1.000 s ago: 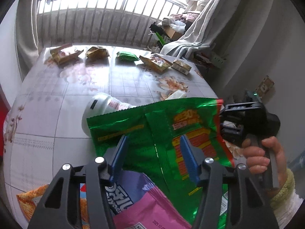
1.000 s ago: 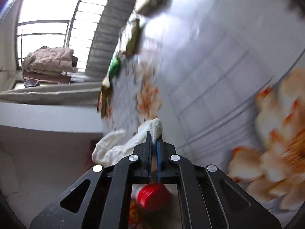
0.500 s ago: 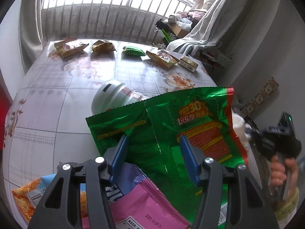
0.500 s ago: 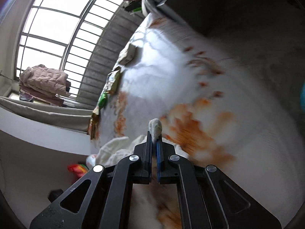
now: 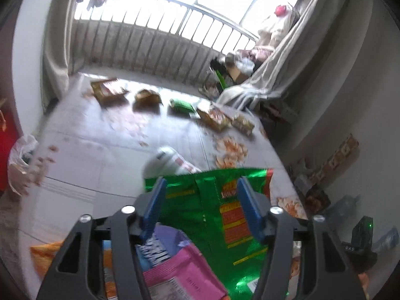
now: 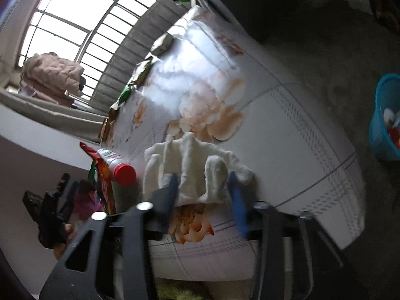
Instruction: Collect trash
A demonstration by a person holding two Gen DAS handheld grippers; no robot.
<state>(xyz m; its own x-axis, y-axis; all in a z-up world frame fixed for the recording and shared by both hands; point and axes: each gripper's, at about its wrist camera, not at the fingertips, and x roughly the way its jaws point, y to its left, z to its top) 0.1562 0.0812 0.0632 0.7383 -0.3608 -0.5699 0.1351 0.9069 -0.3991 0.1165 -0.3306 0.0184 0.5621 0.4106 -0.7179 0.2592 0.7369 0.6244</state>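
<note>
In the left wrist view my left gripper (image 5: 200, 200) is open above a green foil snack bag (image 5: 225, 207). A pink and purple wrapper (image 5: 180, 270) lies under the jaws, and a white bottle (image 5: 167, 160) lies just beyond the bag. In the right wrist view my right gripper (image 6: 203, 187) is open. A crumpled white tissue (image 6: 190, 160) lies on the flowered tablecloth (image 6: 275, 135) between its fingers. A red-capped bottle (image 6: 117, 167) lies to the left of the tissue.
Several snack packets (image 5: 215, 117) lie along the far side of the table. A blue basket (image 6: 385, 117) stands on the floor at the right. A bag-lined bin (image 5: 22, 160) stands at the table's left. Railing and curtains lie beyond.
My right gripper was shut on the white tissue and is now open, with the tissue lying on the table. My left gripper has lifted and tilted up; the green bag stays below it.
</note>
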